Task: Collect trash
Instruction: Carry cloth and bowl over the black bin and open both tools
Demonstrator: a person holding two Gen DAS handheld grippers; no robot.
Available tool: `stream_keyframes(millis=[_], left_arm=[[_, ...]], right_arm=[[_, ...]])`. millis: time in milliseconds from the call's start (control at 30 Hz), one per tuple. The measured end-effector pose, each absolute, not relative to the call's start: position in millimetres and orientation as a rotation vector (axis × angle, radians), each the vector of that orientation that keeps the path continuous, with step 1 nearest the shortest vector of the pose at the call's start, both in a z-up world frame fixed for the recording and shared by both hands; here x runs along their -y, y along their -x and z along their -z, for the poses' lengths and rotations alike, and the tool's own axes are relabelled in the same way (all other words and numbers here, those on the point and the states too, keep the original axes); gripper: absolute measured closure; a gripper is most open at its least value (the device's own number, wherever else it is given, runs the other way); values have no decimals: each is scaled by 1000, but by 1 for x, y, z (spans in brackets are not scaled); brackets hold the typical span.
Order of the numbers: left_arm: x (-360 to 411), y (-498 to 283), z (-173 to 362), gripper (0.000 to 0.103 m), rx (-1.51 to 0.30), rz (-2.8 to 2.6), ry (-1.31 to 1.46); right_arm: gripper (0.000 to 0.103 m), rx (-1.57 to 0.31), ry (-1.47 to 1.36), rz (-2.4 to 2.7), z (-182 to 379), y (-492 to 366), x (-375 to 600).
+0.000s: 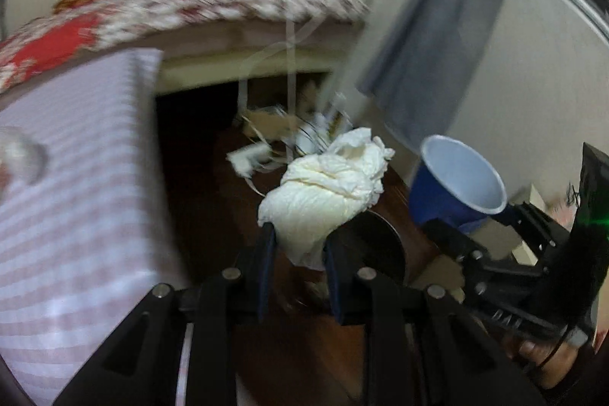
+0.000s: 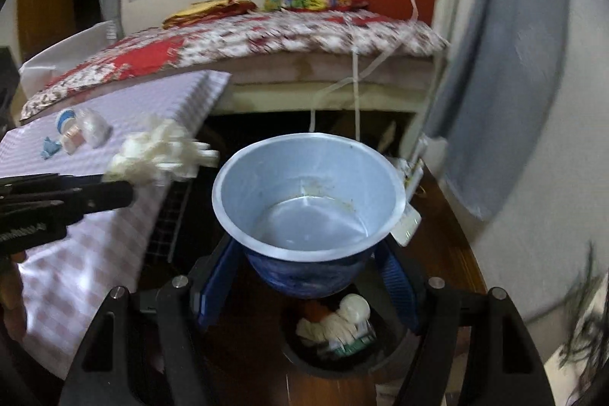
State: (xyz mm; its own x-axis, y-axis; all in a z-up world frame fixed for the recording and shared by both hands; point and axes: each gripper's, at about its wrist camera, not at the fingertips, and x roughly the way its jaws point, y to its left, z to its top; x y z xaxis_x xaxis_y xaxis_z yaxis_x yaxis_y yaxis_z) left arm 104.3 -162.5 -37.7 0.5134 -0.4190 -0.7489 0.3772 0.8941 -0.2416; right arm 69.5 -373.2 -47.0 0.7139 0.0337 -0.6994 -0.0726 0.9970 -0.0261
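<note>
My left gripper (image 1: 298, 242) is shut on a crumpled white tissue (image 1: 327, 193) and holds it in the air above a dark round trash bin (image 1: 380, 246). The tissue also shows blurred in the right wrist view (image 2: 160, 155), at the tip of the left gripper (image 2: 114, 195). My right gripper (image 2: 308, 269) is shut on a blue paper cup (image 2: 308, 208), white inside and stained, held above the trash bin (image 2: 331, 349), which holds white scraps. The cup also shows in the left wrist view (image 1: 456, 181), right of the tissue.
A table with a pink checked cloth (image 2: 87, 246) stands on the left with small wrappers (image 2: 76, 132) on it. A bed with a red floral cover (image 2: 247, 37) lies behind. A grey curtain (image 2: 506, 63) hangs on the right. The floor is dark wood (image 2: 456, 234).
</note>
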Motion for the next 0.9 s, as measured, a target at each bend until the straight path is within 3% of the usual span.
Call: stream_keyframes(millis=[767, 833, 867, 900], left_arm=[[272, -135, 206, 76, -1301, 489, -66], [277, -139, 221, 65, -1330, 480, -72], [275, -140, 225, 44, -1336, 473, -60], [271, -140, 228, 32, -1337, 483, -33]], right_arm=[[30, -1034, 32, -56, 196, -94, 453], [30, -1069, 34, -73, 211, -100, 456], [29, -1110, 41, -36, 220, -104, 459], [29, -1140, 39, -2, 227, -106, 465]])
